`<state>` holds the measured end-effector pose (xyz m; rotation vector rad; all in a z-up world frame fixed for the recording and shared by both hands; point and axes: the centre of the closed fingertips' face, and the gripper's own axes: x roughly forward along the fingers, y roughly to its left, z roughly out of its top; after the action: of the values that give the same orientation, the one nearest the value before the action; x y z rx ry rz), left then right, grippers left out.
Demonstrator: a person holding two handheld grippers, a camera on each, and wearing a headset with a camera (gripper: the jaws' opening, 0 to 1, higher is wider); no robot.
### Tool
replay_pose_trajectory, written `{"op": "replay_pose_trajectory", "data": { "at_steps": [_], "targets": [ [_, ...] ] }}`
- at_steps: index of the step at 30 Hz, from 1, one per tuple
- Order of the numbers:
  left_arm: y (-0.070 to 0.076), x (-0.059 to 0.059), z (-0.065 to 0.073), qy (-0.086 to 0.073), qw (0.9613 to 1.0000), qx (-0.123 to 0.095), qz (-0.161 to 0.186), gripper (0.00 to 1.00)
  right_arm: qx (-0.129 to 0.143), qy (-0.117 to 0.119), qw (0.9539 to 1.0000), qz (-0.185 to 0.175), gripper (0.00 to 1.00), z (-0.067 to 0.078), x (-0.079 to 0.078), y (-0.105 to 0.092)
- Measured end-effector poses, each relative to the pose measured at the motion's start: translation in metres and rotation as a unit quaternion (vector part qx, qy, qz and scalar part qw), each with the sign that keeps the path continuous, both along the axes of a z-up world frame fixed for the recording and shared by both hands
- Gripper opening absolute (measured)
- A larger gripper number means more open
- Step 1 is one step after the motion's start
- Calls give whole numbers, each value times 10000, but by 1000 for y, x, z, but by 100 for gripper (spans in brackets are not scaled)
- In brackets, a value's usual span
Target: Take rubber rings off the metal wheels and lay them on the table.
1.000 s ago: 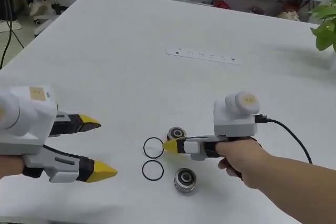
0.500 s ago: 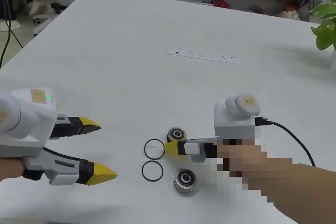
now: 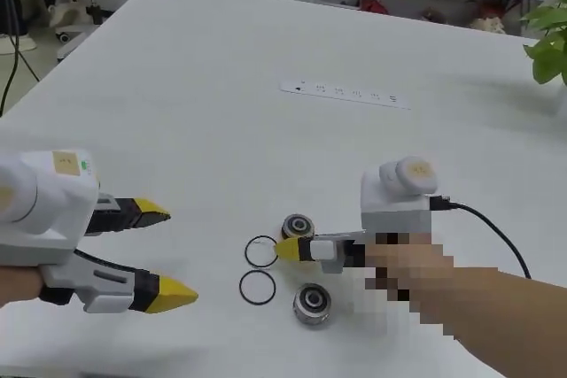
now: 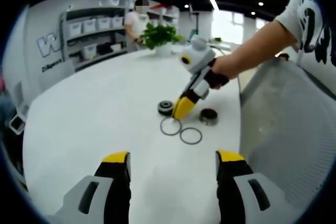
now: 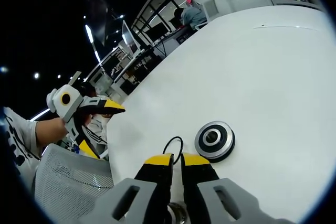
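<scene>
White bench, with a power strip toward the far side and the work near the front edge. Over the last second almost nothing shifts. The right gripper drifts only slightly and settles, its tip staying at the right edge of the far ring. The left gripper holds its place well off to the left, and no ring or wheel changes position. Right jaws are drawn nearly together, with a thin slit between the yellow tips in the right gripper view. The ring's arc runs in behind them, and I cannot tell whether they nip it or merely rest against it. Left jaws are spread wide with nothing between them. Both rings lie on the bench: the far ring just left of the far wheel, the near ring just left of the near wheel, the two rings close but apart. Judgement: both wheels look stripped, so the task reads as all but finished, pending release of the far ring if it is gripped. Orientation: rings lie flat, openings up; being round, they have no long axis in plan. Wheels rest on their faces, bores up. The right gripper's long axis runs across the bench, tip toward the left gripper.
</scene>
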<state>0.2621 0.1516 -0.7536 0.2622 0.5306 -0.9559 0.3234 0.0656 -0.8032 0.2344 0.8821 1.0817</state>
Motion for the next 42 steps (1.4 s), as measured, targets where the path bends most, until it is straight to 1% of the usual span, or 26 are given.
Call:
{"op": "replay_pose_trajectory", "data": {
  "at_steps": [10, 19, 25, 29, 36, 39, 42],
  "targets": [
    [3, 0, 0, 2, 10000, 20, 34, 67, 3, 10, 10000, -29, 9, 1, 0, 0],
    [2, 1, 2, -5, 10000, 28, 18, 67, 14, -3, 10000, 0, 15, 3, -2, -3],
    [-1, 2, 2, -10, 10000, 21, -9, 67, 96, -14, 10000, 4, 17, 9, -3, -4],
    [-2, 3, 3, -10, 10000, 32, -40, 67, 152, -73, 9998, 51, 18, 14, -4, -4],
    [-3, 8, 7, -41, 10000, 32, -52, 67, 343, -135, 9993, 75, 19, 25, -5, -3],
    [-4, 9, 8, -55, 10000, 42, -71, 67, 381, -194, 9990, 106, 19, 30, -7, -3],
    [-6, 11, 8, -59, 9999, 53, -91, 67, 375, -287, 9988, 148, 19, 32, -6, -4]
  ]
}}
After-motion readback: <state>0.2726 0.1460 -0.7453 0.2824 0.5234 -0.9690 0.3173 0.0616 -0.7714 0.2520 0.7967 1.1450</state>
